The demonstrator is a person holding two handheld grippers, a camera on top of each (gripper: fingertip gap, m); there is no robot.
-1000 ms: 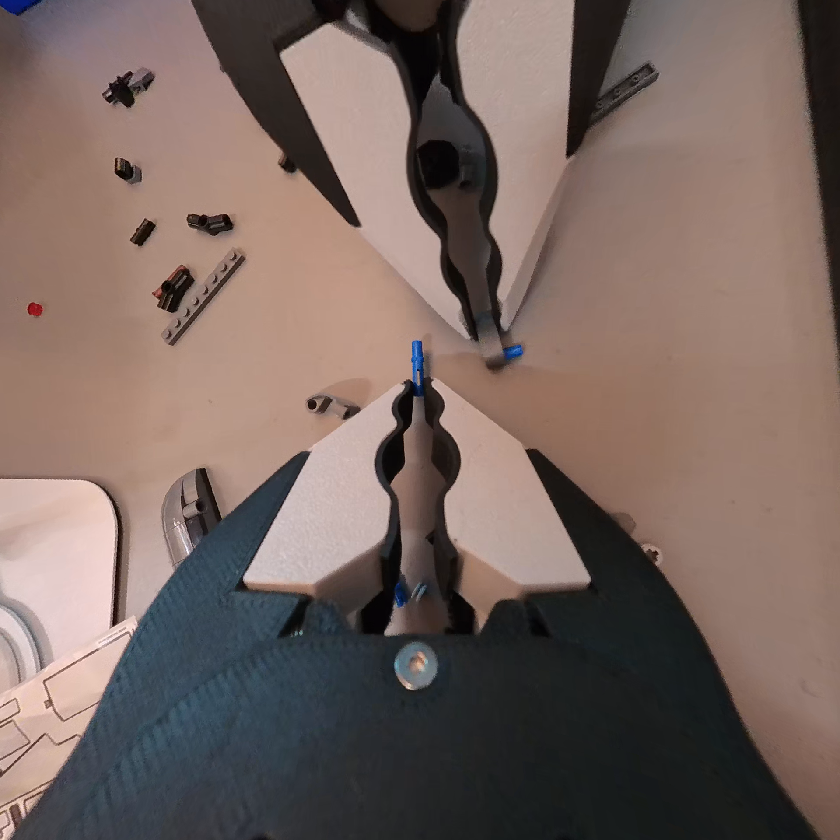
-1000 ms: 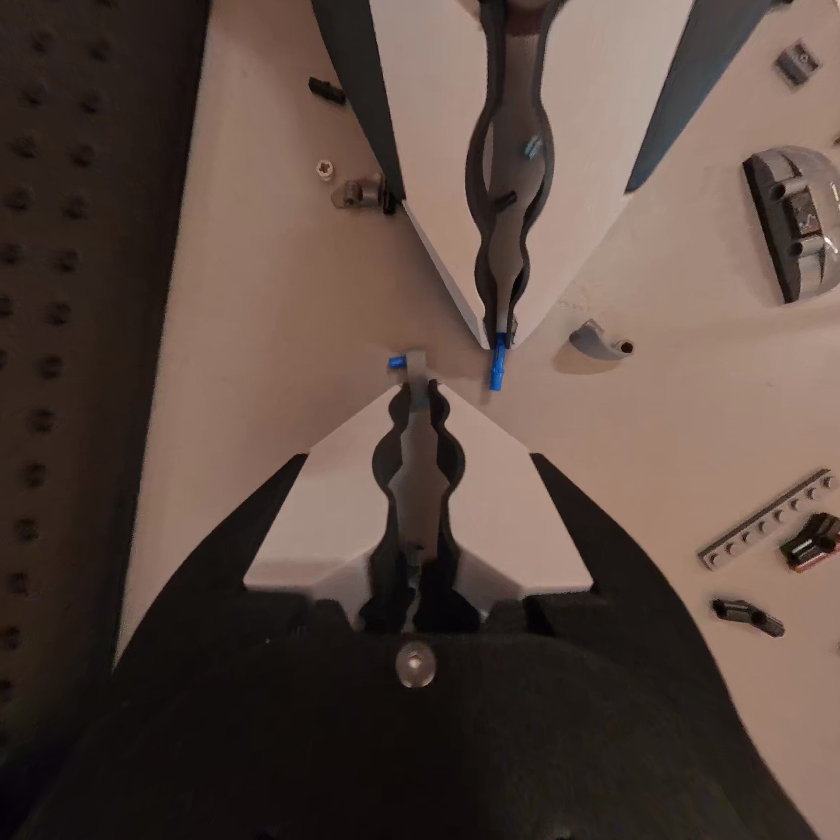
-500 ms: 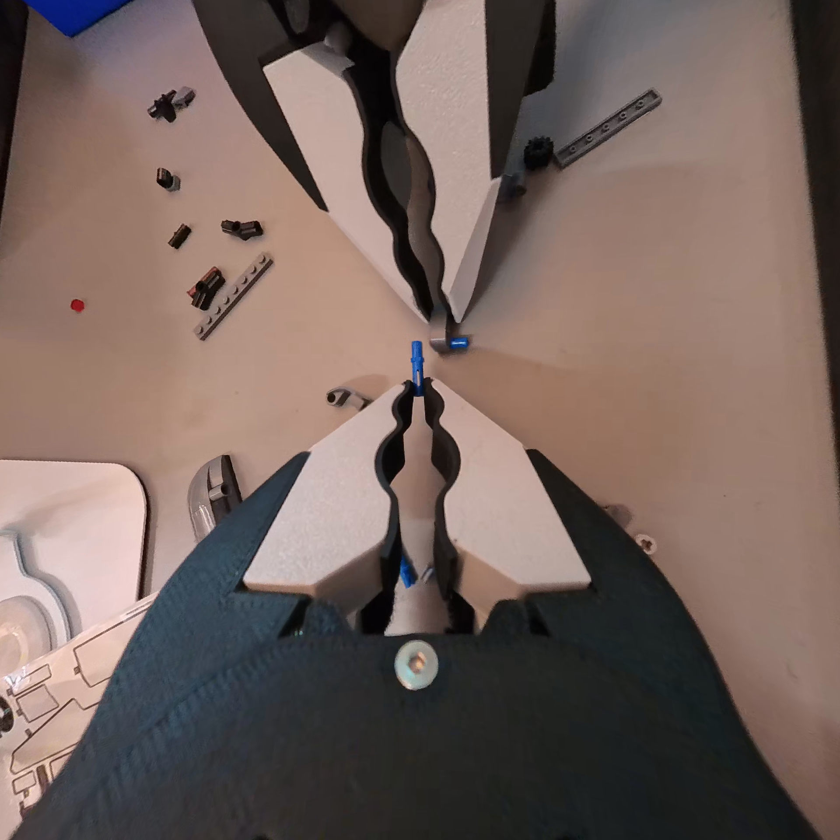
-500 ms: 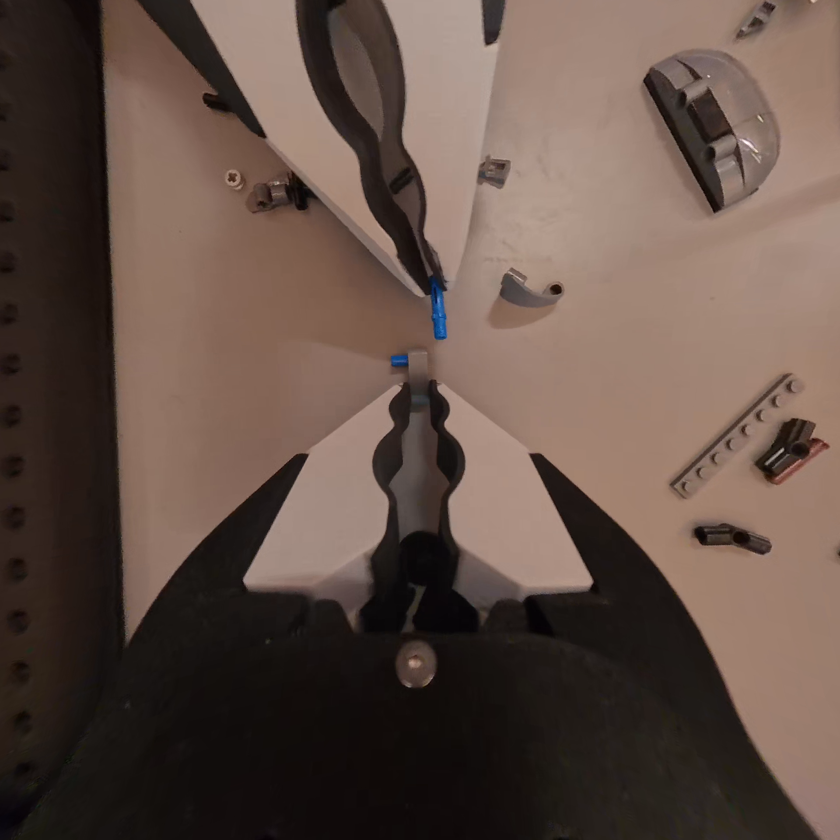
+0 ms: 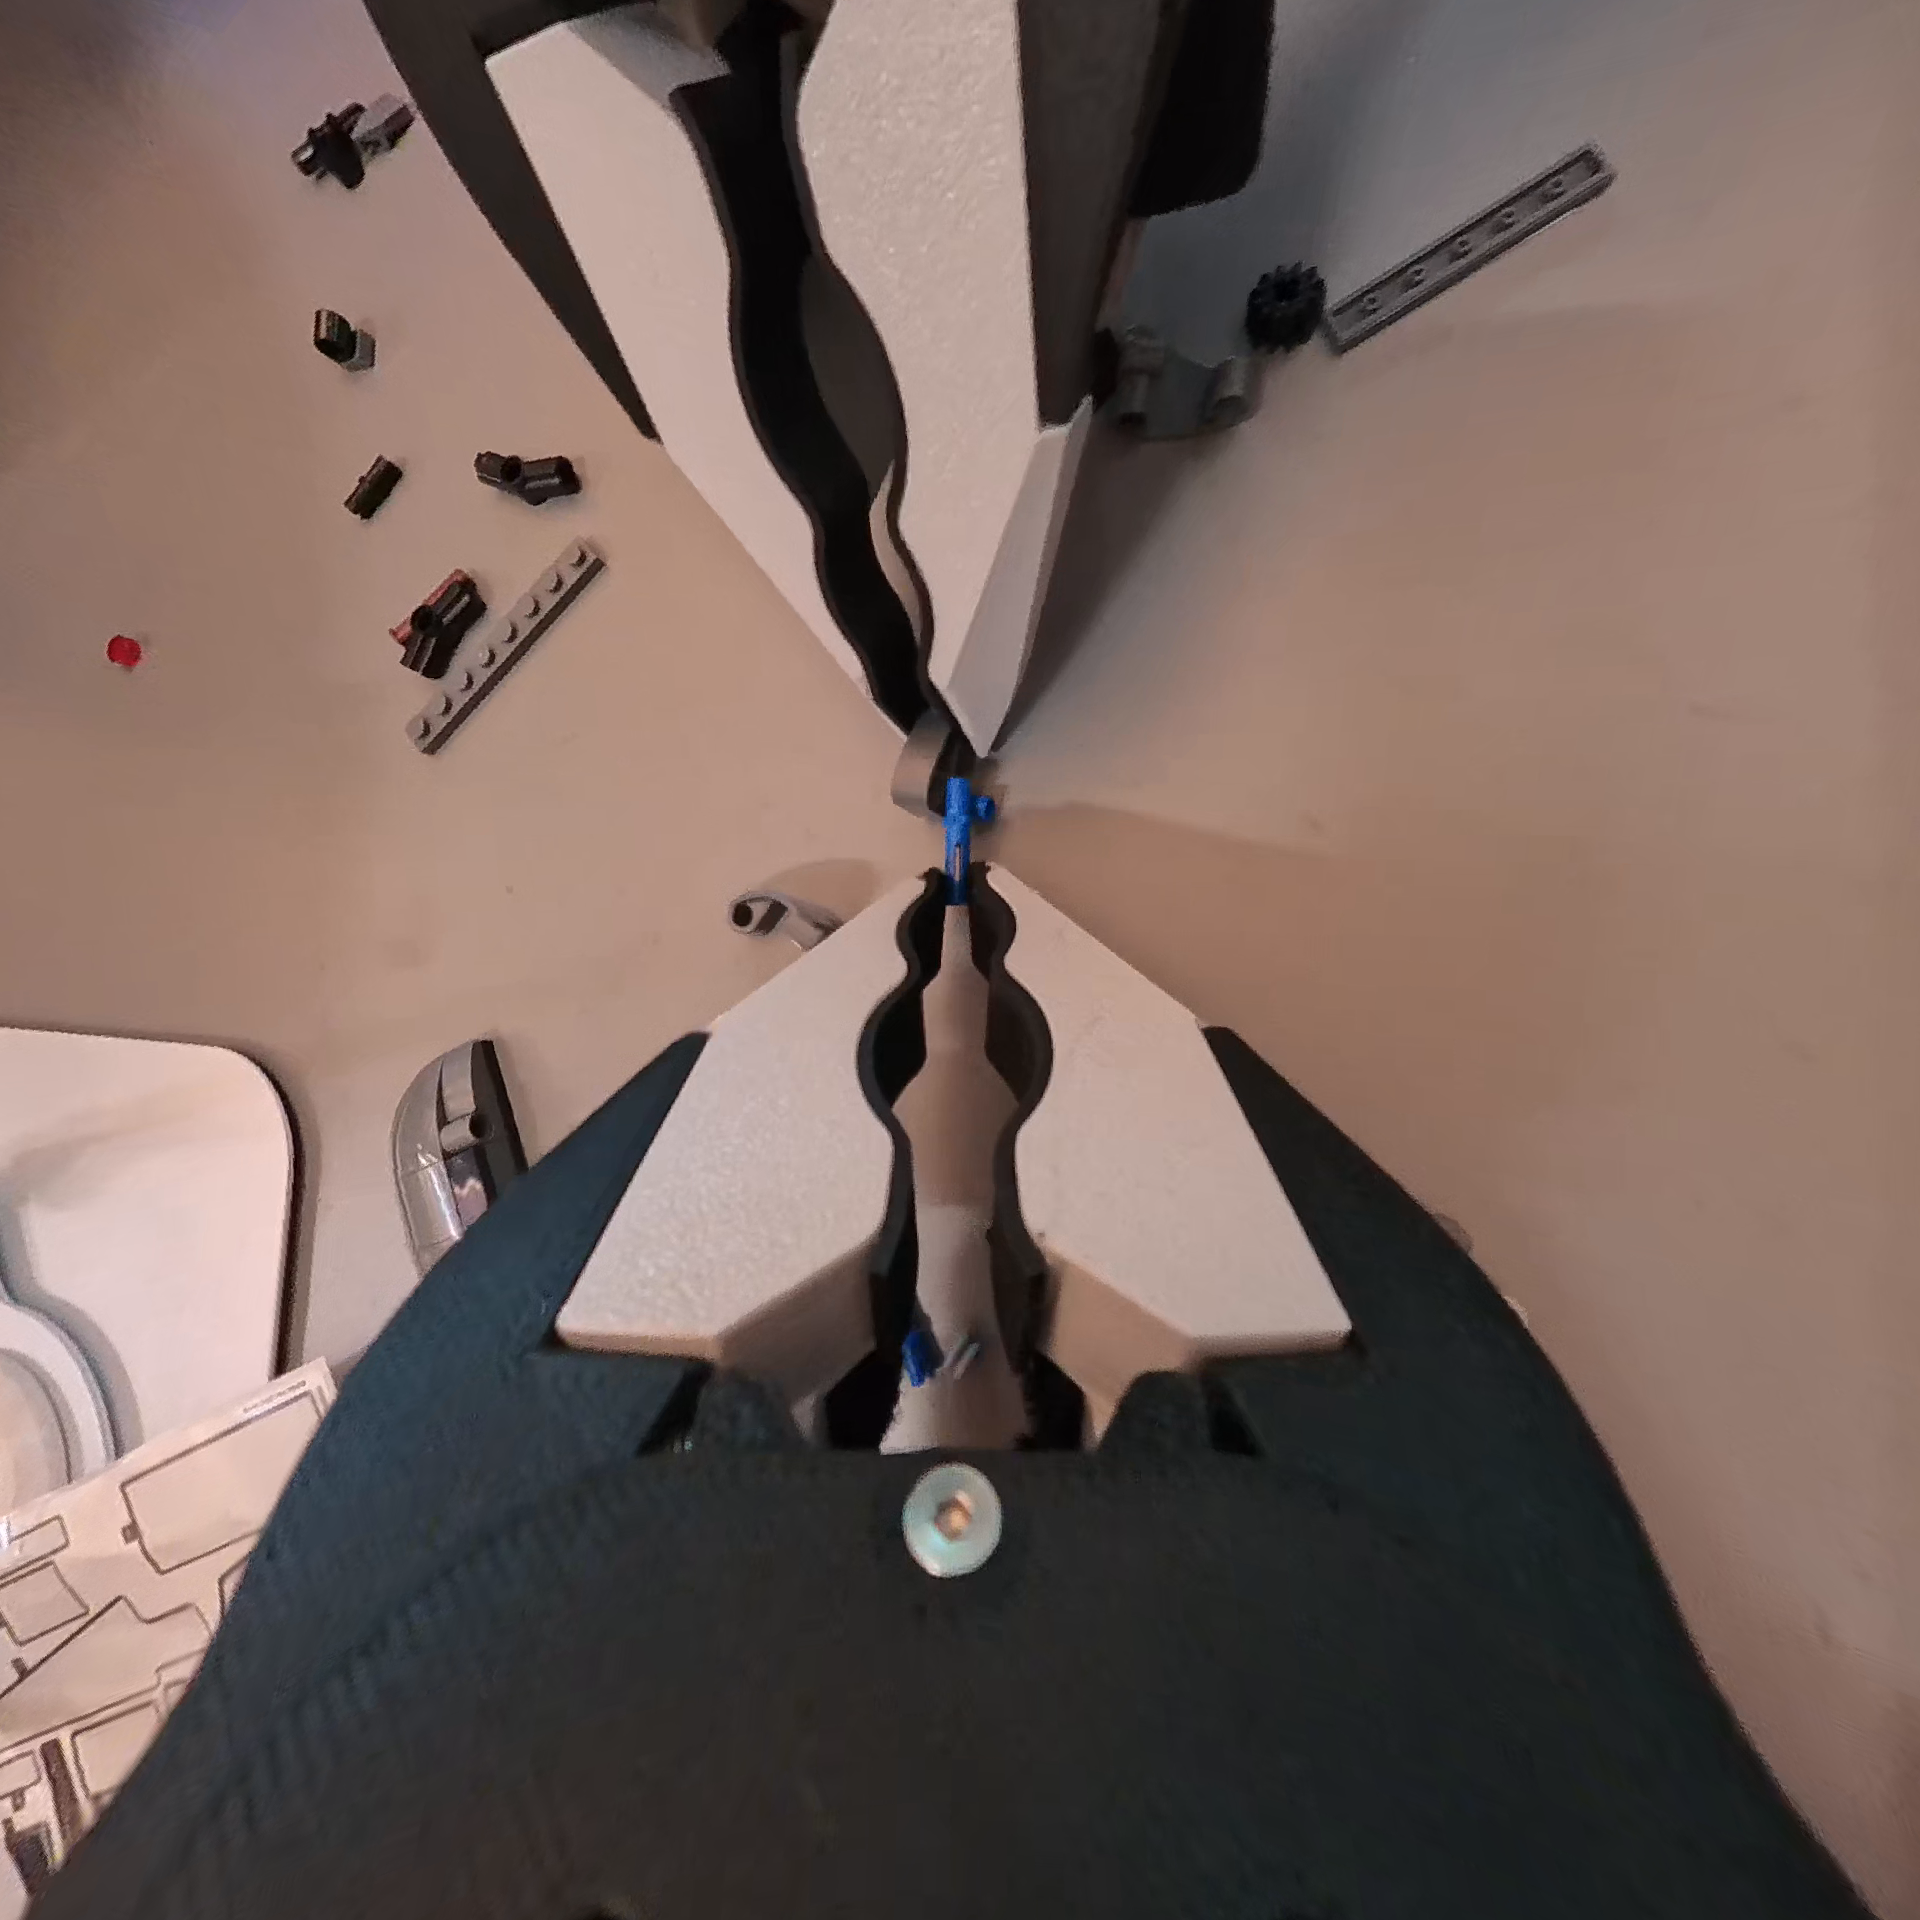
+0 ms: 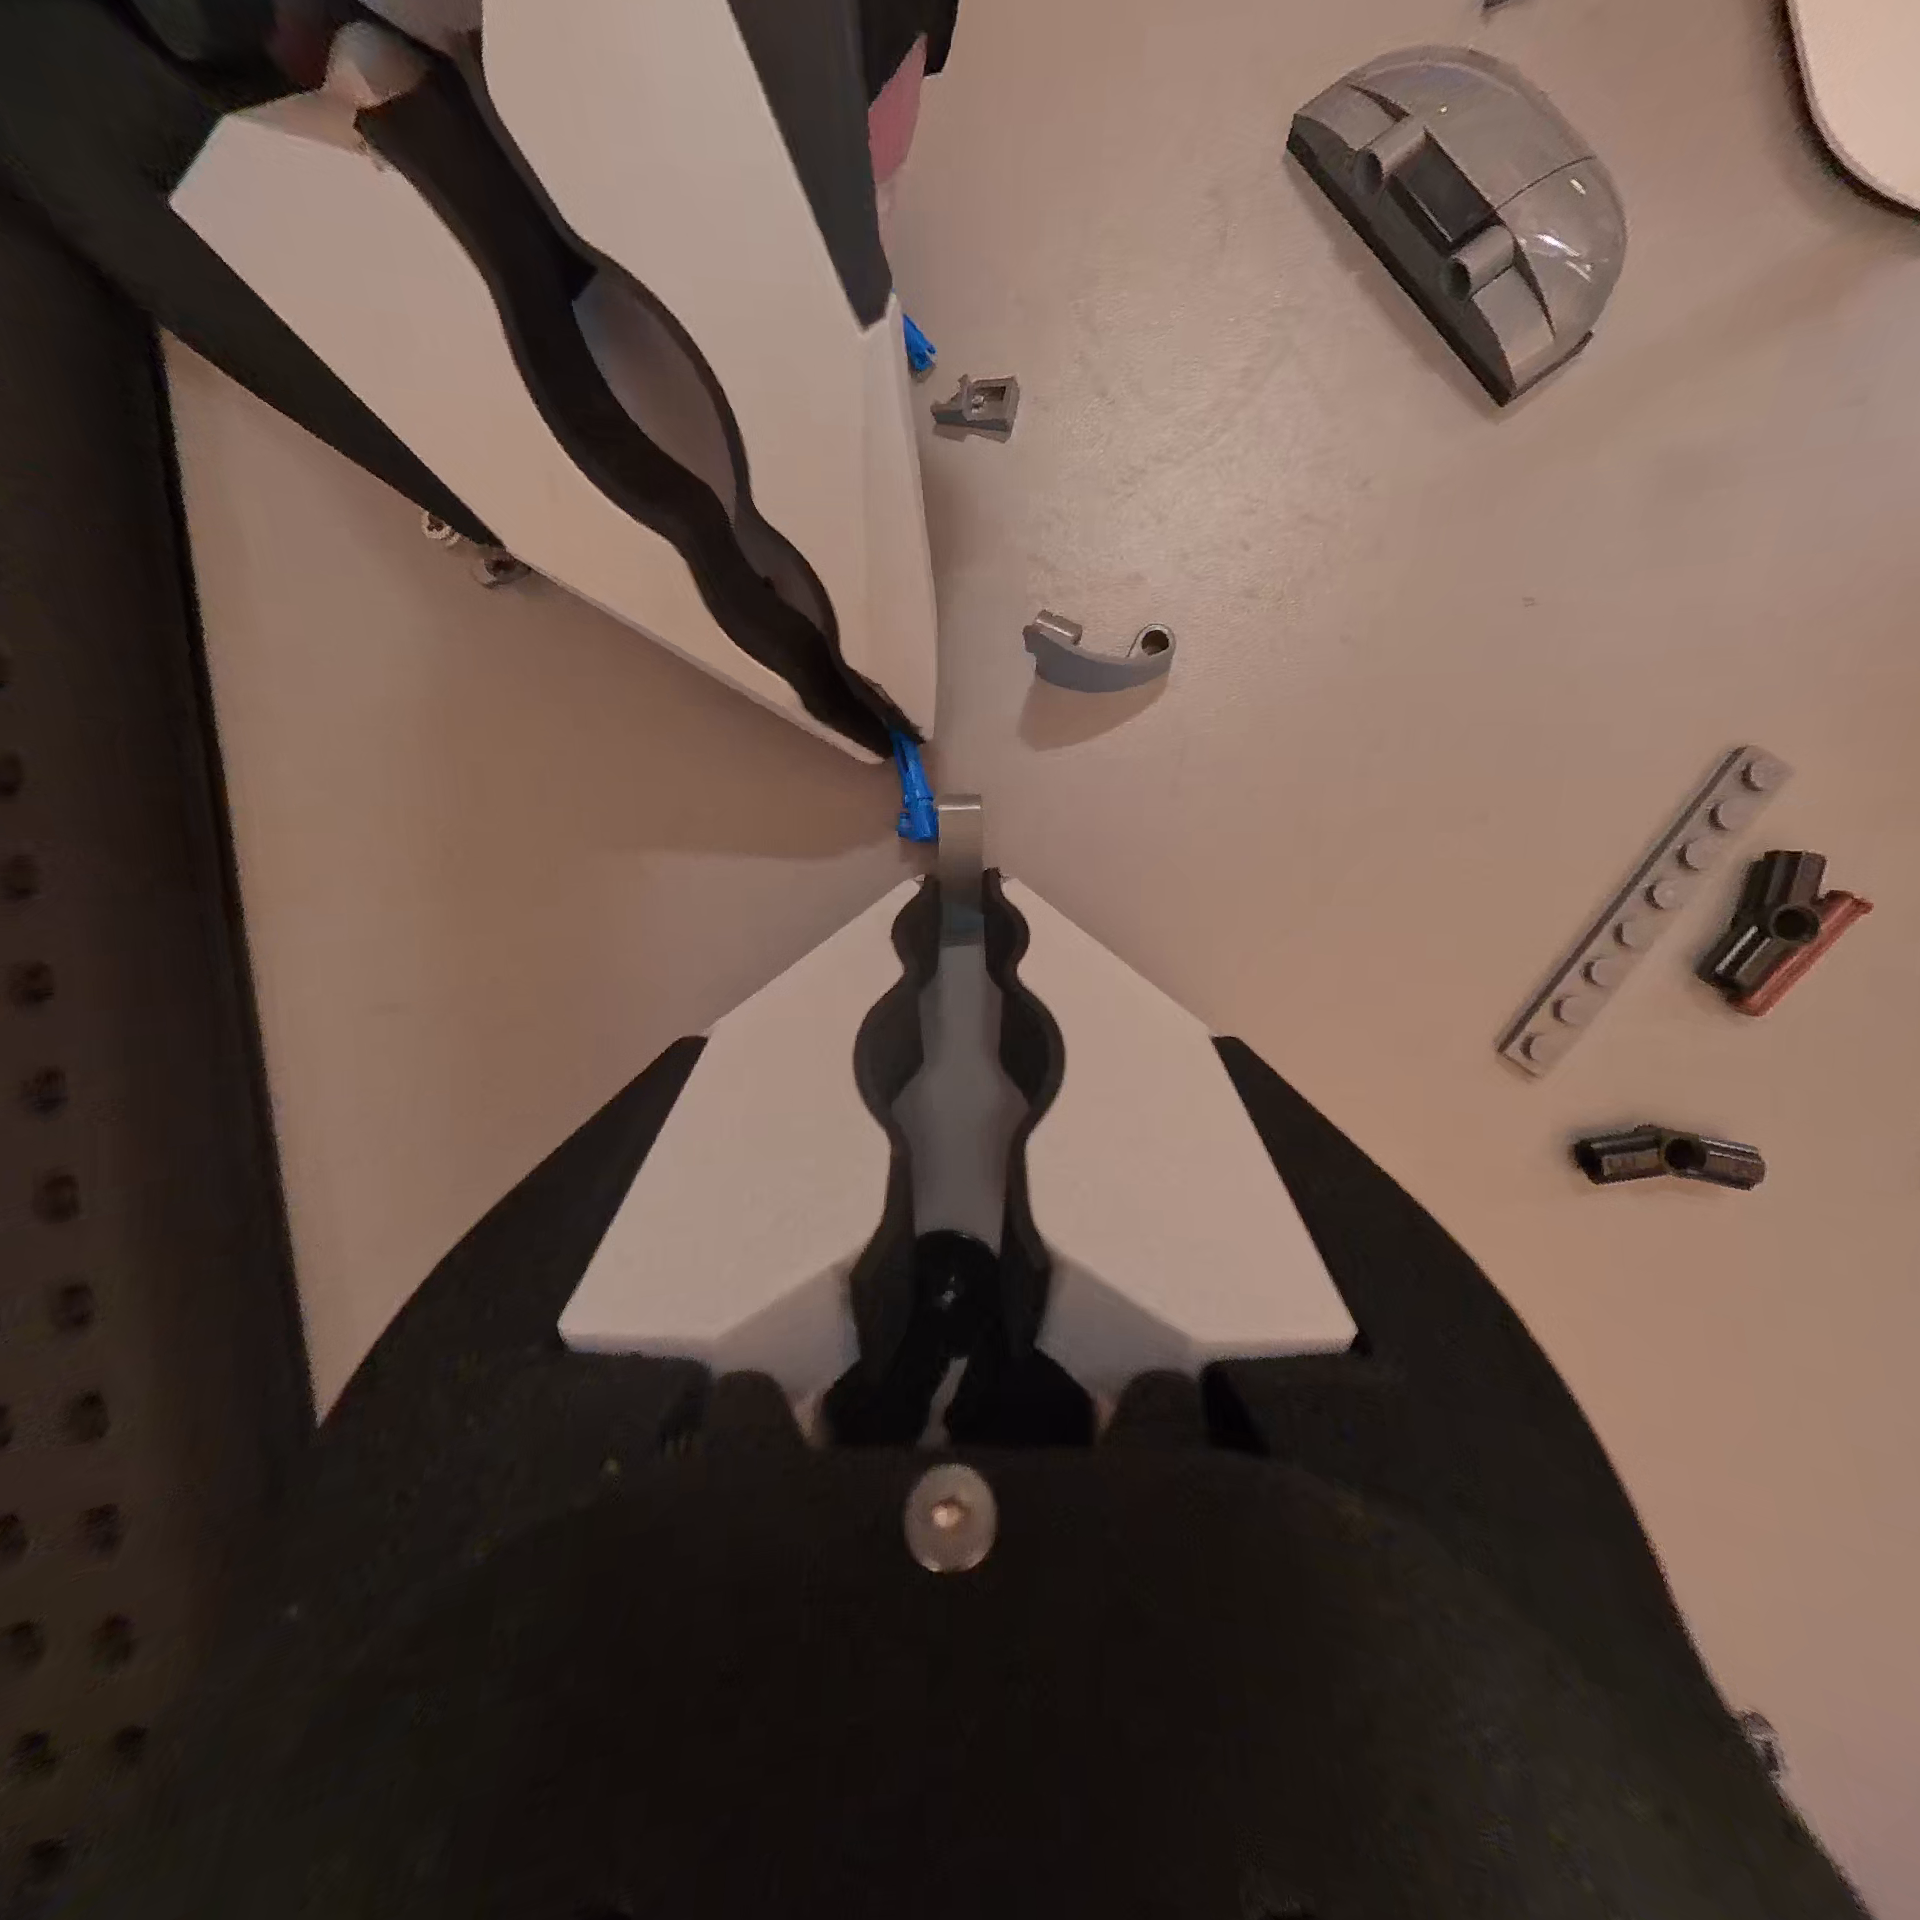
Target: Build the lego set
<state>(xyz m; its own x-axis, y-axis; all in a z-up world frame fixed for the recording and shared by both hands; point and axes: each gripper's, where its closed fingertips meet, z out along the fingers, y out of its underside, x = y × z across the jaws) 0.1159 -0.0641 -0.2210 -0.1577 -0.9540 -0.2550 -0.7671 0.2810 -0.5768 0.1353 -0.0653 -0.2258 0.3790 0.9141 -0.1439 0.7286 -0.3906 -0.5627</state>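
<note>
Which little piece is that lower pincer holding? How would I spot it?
Find where the two big grey pincers meet tip to tip. Pinched in the left gripper is a blue pin, the only bright blue piece there, touching the grey beam.

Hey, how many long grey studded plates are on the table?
2. In the left wrist view, one plate lies at left beside a black connector; the other plate lies at upper right by a black gear. Others may be hidden.

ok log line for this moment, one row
left tongs: shut on blue pin | right tongs: shut on grey piece | pin tip at grey piece | mating not confirmed
</note>
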